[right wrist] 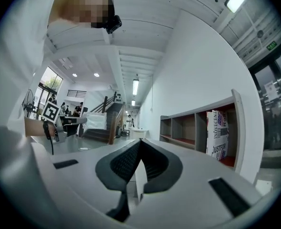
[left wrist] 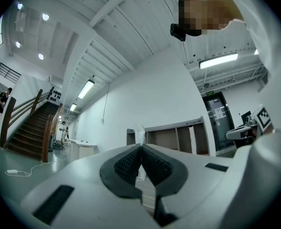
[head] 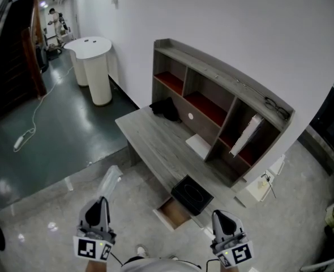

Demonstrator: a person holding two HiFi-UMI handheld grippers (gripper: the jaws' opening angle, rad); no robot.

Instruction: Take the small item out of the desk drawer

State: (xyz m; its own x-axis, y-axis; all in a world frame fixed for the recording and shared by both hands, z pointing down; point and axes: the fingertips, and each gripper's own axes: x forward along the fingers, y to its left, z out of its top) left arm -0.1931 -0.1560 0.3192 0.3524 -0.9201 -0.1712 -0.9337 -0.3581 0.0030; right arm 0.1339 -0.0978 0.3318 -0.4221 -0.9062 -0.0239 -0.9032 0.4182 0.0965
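Note:
The desk drawer (head: 172, 213) stands pulled out below the grey desk (head: 150, 140), and its wooden inside looks bare. A black box (head: 192, 195) sits on the desk's front edge just above it. My left gripper (head: 102, 200) is held low at the left, away from the desk. It is shut on a small clear plastic packet (head: 109, 181) that sticks out past its tips. That packet (left wrist: 140, 130) also shows above the closed pads in the left gripper view (left wrist: 141, 147). My right gripper (head: 221, 213) hangs near the drawer's right side, shut (right wrist: 139, 141) with nothing held.
A shelf unit (head: 212, 92) with red-lined compartments stands on the desk, holding a leaning white book (head: 246, 134). Black cloth (head: 166, 109) and a white sheet (head: 200, 145) lie on the desktop. A white round counter (head: 96, 67) and a floor cable (head: 28, 130) are at the left.

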